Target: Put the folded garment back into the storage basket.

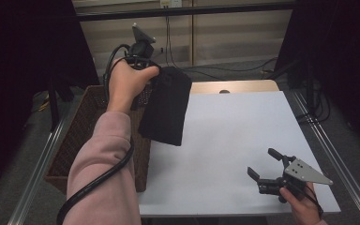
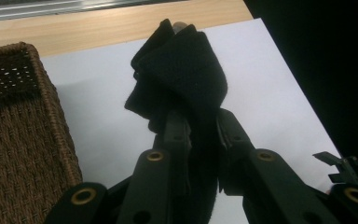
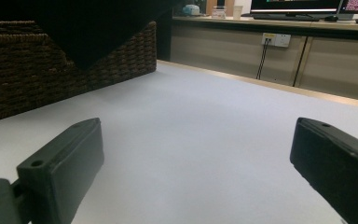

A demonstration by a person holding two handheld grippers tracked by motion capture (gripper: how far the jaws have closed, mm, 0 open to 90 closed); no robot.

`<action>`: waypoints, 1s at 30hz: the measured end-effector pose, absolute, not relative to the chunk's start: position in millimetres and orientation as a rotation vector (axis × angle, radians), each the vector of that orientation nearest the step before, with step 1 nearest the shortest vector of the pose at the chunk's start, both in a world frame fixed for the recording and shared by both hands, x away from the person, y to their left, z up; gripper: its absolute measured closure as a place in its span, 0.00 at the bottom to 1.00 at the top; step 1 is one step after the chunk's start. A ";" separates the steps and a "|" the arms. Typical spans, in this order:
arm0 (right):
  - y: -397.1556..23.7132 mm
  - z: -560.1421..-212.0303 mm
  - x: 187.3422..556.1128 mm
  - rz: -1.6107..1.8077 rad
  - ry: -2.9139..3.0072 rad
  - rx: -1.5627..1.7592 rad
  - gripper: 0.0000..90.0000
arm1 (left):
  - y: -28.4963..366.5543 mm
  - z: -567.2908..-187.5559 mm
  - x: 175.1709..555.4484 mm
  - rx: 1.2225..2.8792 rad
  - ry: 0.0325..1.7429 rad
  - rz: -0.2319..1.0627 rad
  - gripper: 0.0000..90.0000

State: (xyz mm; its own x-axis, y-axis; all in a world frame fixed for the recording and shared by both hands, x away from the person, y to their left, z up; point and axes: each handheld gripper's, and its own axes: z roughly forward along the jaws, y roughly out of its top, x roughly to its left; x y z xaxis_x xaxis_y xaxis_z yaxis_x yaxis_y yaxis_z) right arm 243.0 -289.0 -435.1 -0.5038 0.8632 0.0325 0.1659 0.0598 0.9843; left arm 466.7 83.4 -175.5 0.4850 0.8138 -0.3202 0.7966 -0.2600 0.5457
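Table: white rectangular tabletop (image 1: 234, 140), bare.
Basket: brown woven wicker basket (image 1: 82, 126) at its left edge.
Cloth: black folded fabric cloth (image 1: 166, 110) hangs over the basket's rim, clamped in the left gripper (image 2: 200, 123).
Right gripper (image 1: 267, 168): jaws apart, idle.
Risk: thin pinch; cloth may slip or snag the rim.
Hidden: basket's interior.

My left forearm wore a loose pink sleeve (image 1: 104, 173). A thick black cable (image 1: 104, 176) trailed from the left gripper (image 2: 200, 126), all matte black, its jaw links set with brass-ringed rivet holes. A grey plate topped it. The right gripper (image 1: 261, 165) was black too, with blocky flat jaws, a small hole in one, and a grey three-cornered plate (image 1: 307, 171) dotted with screw holes.
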 end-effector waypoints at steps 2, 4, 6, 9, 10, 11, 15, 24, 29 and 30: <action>-288.9 -435.1 243.0 1.490 1.741 1.032 0.03 | 84.1 -173.7 466.4 2.070 1.326 0.034 0.86; -288.9 -435.2 243.4 1.499 1.739 1.025 0.03 | 86.1 -169.5 466.0 2.068 1.324 0.031 0.86; -288.4 -435.4 243.4 1.507 1.736 1.030 0.03 | 88.5 -165.8 465.6 2.080 1.316 0.039 0.86; -288.5 -435.4 243.6 1.508 1.736 1.025 0.03 | 91.0 -161.0 465.1 2.076 1.323 0.049 0.86; -288.7 -435.3 243.7 1.504 1.736 1.022 0.03 | 92.6 -159.1 465.2 2.082 1.318 0.054 0.86; -288.7 -435.4 243.7 1.506 1.732 1.023 0.03 | 92.8 -157.4 464.3 2.069 1.331 0.051 0.86; -289.2 -434.9 242.3 1.487 1.741 1.046 0.03 | 97.4 -151.6 464.2 2.082 1.323 0.062 0.86; -288.8 -435.3 243.7 1.506 1.735 1.014 0.03 | 108.1 -144.1 463.0 2.068 1.342 0.068 0.86; -289.5 -434.7 242.3 1.484 1.737 1.037 0.03 | 117.8 -137.4 461.7 2.062 1.360 0.079 0.86; -289.5 -434.7 242.3 1.484 1.737 1.037 0.03 | 117.8 -137.4 461.7 2.062 1.360 0.079 0.86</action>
State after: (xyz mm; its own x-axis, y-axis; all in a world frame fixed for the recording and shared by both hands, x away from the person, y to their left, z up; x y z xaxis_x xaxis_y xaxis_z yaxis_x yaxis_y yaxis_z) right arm 242.3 -289.5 -434.7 -0.4977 0.8668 0.0323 0.1671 0.0593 0.9842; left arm 461.7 117.8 -137.4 0.4582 0.8387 -0.2943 0.7991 -0.2438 0.5495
